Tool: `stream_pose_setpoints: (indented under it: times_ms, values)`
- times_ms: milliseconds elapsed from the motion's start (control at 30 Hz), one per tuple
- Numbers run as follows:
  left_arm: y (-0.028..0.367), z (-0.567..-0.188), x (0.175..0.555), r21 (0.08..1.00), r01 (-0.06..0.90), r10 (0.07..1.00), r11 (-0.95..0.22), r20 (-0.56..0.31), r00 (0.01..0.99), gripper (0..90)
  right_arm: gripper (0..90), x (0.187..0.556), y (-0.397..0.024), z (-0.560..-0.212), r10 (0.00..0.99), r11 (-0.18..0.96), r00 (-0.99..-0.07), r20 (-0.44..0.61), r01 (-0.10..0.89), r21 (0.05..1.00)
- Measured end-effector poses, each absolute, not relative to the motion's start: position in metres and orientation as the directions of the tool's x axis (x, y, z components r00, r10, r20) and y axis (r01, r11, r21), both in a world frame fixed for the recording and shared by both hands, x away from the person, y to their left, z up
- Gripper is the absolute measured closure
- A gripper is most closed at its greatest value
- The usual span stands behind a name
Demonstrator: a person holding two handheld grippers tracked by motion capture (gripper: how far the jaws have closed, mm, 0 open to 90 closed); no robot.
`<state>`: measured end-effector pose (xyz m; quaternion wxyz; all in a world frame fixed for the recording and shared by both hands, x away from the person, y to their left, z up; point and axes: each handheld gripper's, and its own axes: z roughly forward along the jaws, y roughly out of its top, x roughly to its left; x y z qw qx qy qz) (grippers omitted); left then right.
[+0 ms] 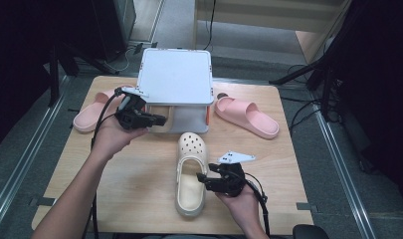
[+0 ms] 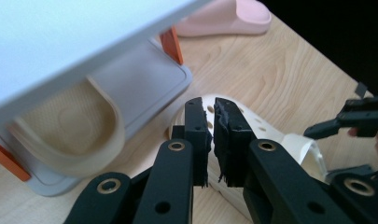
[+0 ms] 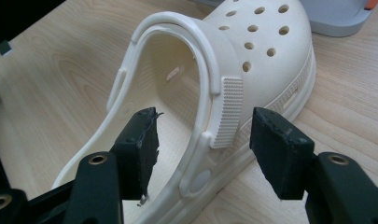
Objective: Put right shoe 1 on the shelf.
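A cream clog [image 1: 190,149] lies in the middle of the wooden table, toe toward the rack. My right gripper [image 1: 202,178] is at its right side. In the right gripper view the jaws of that gripper [image 3: 203,126] stand open astride the clog's [image 3: 256,37] side wall and heel strap, one jaw inside and one outside, pads clear of it. My left gripper [image 1: 159,120] hangs at the front of the rack's lower shelf, jaws [image 2: 212,105] nearly together with nothing between them. A second cream clog [image 2: 70,135] rests on that lower shelf.
The white two-tier shoe rack [image 1: 176,74] stands at the back centre of the table. One pink slide [image 1: 92,115] lies left of it and another [image 1: 246,115] to its right. Dark stands and cables surround the table.
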<state>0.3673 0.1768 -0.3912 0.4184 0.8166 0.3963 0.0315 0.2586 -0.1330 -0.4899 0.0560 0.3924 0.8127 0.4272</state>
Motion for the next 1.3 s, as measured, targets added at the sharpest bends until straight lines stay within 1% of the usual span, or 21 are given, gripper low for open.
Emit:
stream_pose_setpoints:
  times_ms: [267, 400, 433, 567, 667, 833, 900, 1033, 1167, 1300]
  values:
    - [0.185, -0.367, 0.39, 0.711, 0.613, 0.682, -0.343, -0.26, 0.684, 87.4, 43.2, 0.264, -0.124, -0.498, 0.715, 0.32, -0.656, 0.244, 0.617, 0.719]
    - [0.192, -0.359, 0.4, 0.725, 0.611, 0.685, -0.318, -0.271, 0.677, 88.9, 44.0, 0.263, -0.12, -0.5, 0.724, 0.341, -0.656, 0.212, 0.608, 0.716]
    - [0.194, -0.359, 0.403, 0.727, 0.608, 0.694, -0.319, -0.257, 0.672, 88.9, 44.2, 0.264, -0.12, -0.5, 0.725, 0.344, -0.656, 0.208, 0.607, 0.717]
    - [0.202, -0.365, 0.413, 0.72, 0.623, 0.719, -0.306, -0.255, 0.647, 88.8, 45.6, 0.268, -0.119, -0.502, 0.734, 0.34, -0.648, 0.203, 0.609, 0.717]
    - [0.207, -0.372, 0.418, 0.704, 0.634, 0.748, -0.321, -0.222, 0.625, 88.7, 48.6, 0.271, -0.119, -0.502, 0.742, 0.339, -0.642, 0.193, 0.609, 0.717]
    - [0.211, -0.376, 0.42, 0.713, 0.624, 0.749, -0.32, -0.213, 0.628, 88.9, 50.8, 0.274, -0.119, -0.502, 0.74, 0.338, -0.642, 0.198, 0.611, 0.716]
    - [0.211, -0.375, 0.419, 0.716, 0.617, 0.752, -0.328, -0.198, 0.629, 88.8, 54.0, 0.274, -0.12, -0.501, 0.741, 0.339, -0.642, 0.196, 0.611, 0.716]
    - [0.209, -0.375, 0.418, 0.718, 0.608, 0.758, -0.337, -0.176, 0.628, 88.8, 63.5, 0.276, -0.121, -0.499, 0.75, 0.34, -0.636, 0.18, 0.605, 0.72]
    - [0.21, -0.376, 0.418, 0.722, 0.611, 0.755, -0.324, -0.191, 0.627, 88.5, 71.9, 0.28, -0.122, -0.497, 0.76, 0.341, -0.63, 0.161, 0.597, 0.726]
    - [0.211, -0.377, 0.418, 0.721, 0.613, 0.752, -0.323, -0.198, 0.628, 88.3, 74.6, 0.287, -0.122, -0.495, 0.764, 0.343, -0.627, 0.15, 0.592, 0.73]
